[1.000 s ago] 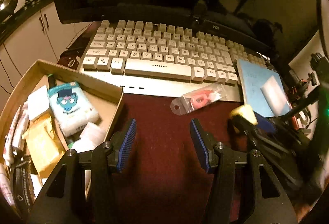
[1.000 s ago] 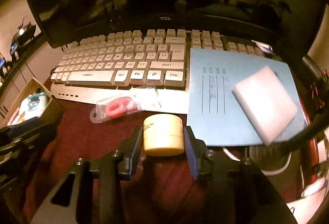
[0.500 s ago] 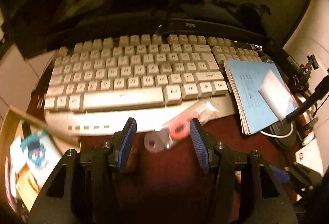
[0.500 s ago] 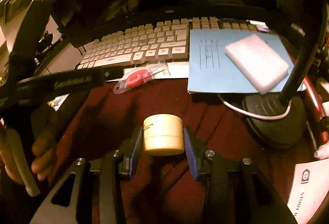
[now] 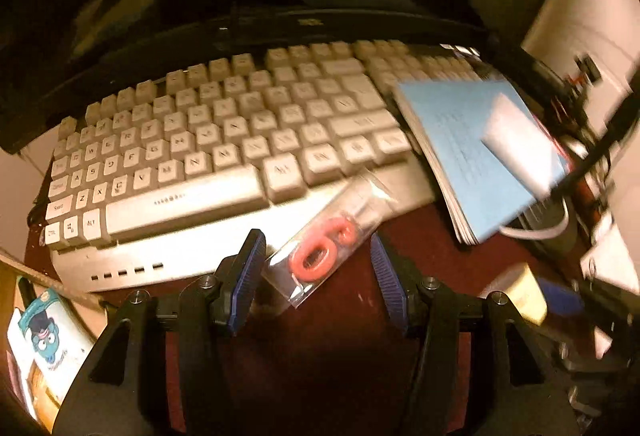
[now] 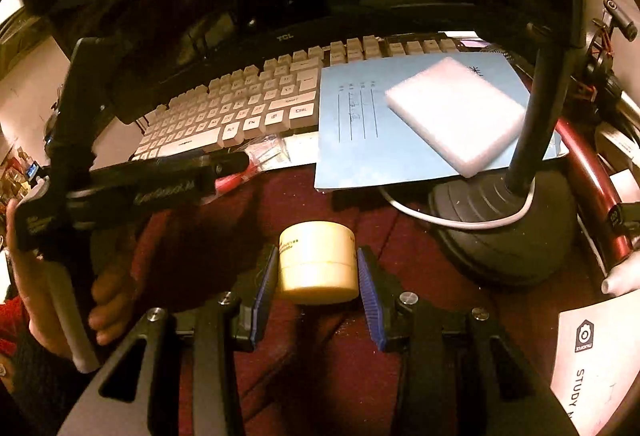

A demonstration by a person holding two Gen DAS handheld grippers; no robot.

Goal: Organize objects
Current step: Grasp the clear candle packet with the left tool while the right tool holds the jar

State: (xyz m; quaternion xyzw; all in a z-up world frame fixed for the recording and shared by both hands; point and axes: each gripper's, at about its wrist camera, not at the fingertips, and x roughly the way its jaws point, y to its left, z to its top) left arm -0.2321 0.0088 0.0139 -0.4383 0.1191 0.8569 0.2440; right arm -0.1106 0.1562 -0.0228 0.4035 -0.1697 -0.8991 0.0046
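Observation:
My left gripper is open, its blue pads either side of a clear plastic packet with red rings that lies on the dark red cloth against the keyboard's front edge. My right gripper is shut on a small cream jar, held just above the cloth. The jar also shows in the left wrist view at the right. The left gripper's body shows in the right wrist view, over the packet.
A white keyboard lies in front of a dark monitor. A blue notebook with a white block rests on its right end. A black lamp base stands right. A cardboard box of items sits at left.
My left gripper has swung right from the box and closed in on the packet, which now lies between its pads. My right gripper has drawn back from the keyboard with the jar.

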